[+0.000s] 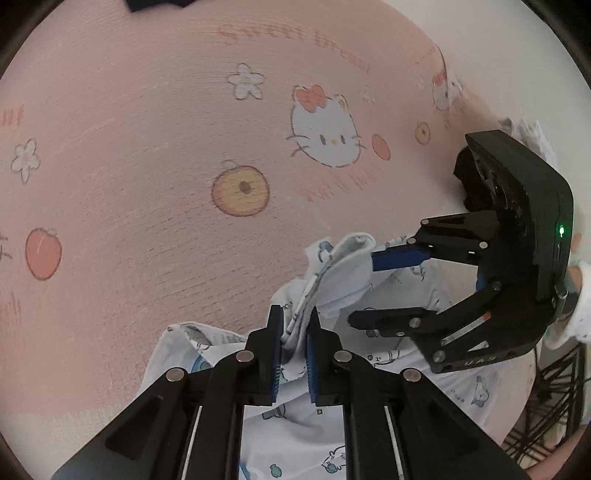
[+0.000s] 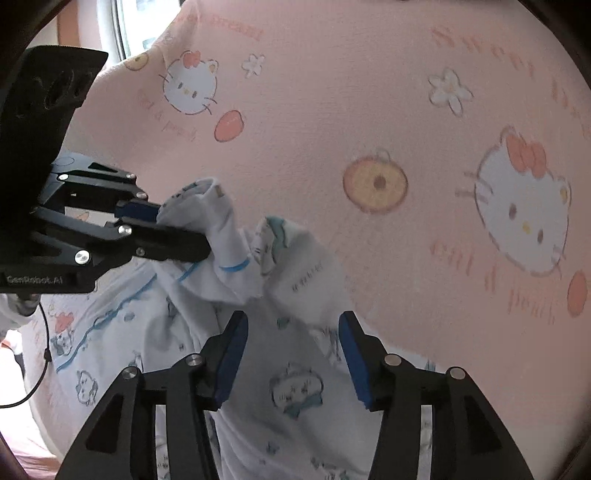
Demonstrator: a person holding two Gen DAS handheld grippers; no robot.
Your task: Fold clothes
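Observation:
A white garment (image 1: 343, 280) with small blue cartoon prints and blue piping lies bunched on a pink bed sheet (image 1: 147, 166). My left gripper (image 1: 295, 317) is shut on a raised fold of it. In the right wrist view the same left gripper (image 2: 181, 229) comes in from the left, pinching the garment's (image 2: 295, 384) lifted edge. My right gripper (image 2: 293, 332) is open, its blue pads (image 2: 231, 354) spread above the cloth and holding nothing. In the left wrist view the right gripper (image 1: 364, 290) hovers open just right of the pinched fold.
The pink sheet (image 2: 369, 92) carries cat, flower and fruit prints. A dark piece of clothing (image 1: 155, 3) lies at the far top. A black wire frame (image 1: 554, 387) stands beyond the bed's right edge. A window (image 2: 144, 22) shows at the upper left.

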